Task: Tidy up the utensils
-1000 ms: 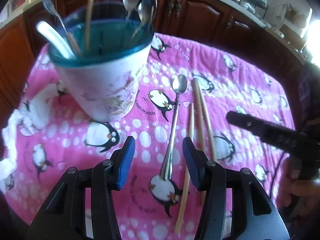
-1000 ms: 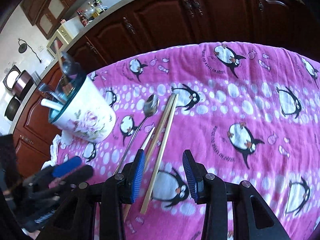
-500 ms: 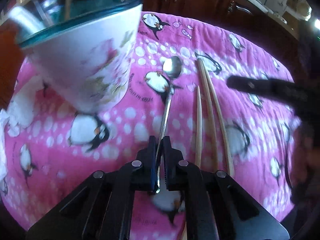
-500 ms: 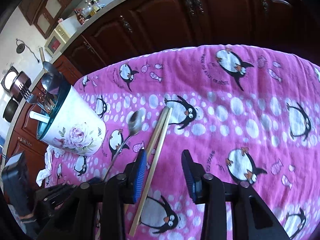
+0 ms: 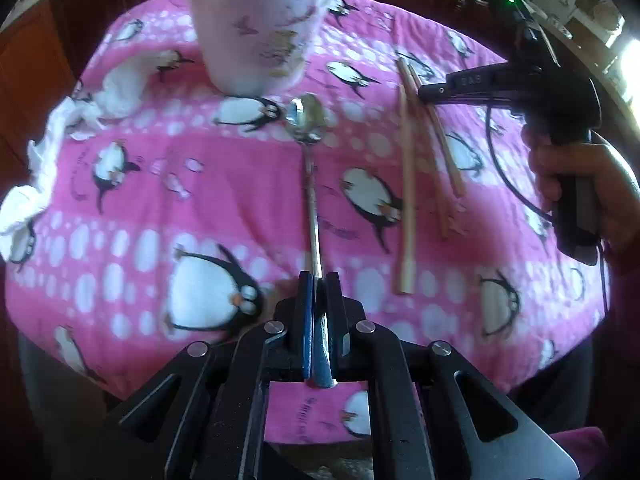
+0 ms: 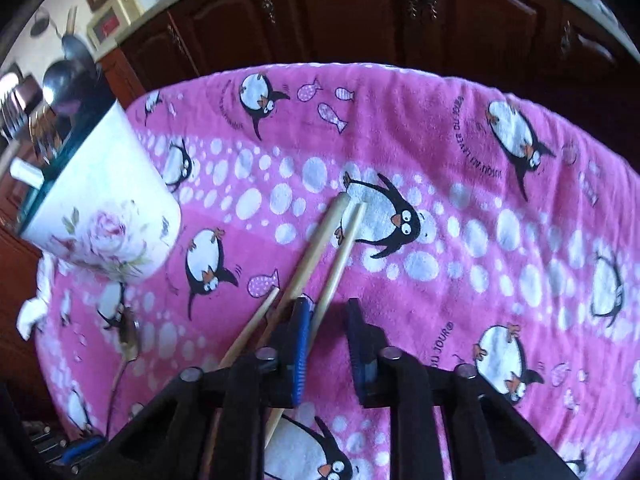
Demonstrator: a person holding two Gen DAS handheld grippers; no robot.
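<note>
**Clerk:** Changes since a second ago?

**Checker:** Two. The left gripper [image 5: 318, 280] was wide open above the table; it has come down and its jaws have clamped on the handle end of the spoon [image 5: 314, 220]. The right gripper [image 6: 326, 320] has moved in over the chopsticks [image 6: 320, 252], and its jaws have just been closing.

**Clerk:** Has the right one got a hold?

**Checker:** Not yet. A gap shows between the pads. The thinner chopstick runs in at the left pad, the right pad is clear of it, and cloth shows between.

**Clerk:** Where is the spoon?

**Checker:** Flat on the pink penguin cloth [image 5: 160, 200]. Its bowl lies just in front of the cup [image 5: 260, 32] and its handle points back into the left jaws. It looks gripped and ready to lift.

**Clerk:** And the chopsticks?

**Checker:** Three, loose on the cloth, to the right of the spoon.

**Clerk:** Containers?

**Checker:** One: a white flowered cup with a teal rim, upright. The right wrist view shows spoons [image 6: 60, 80] and fork tines standing in it, plus a pale handle. I cannot give an exact count.

**Clerk:** What is outstanding?

**Checker:** By my reckoning, four items still have to go into the cup.
</note>
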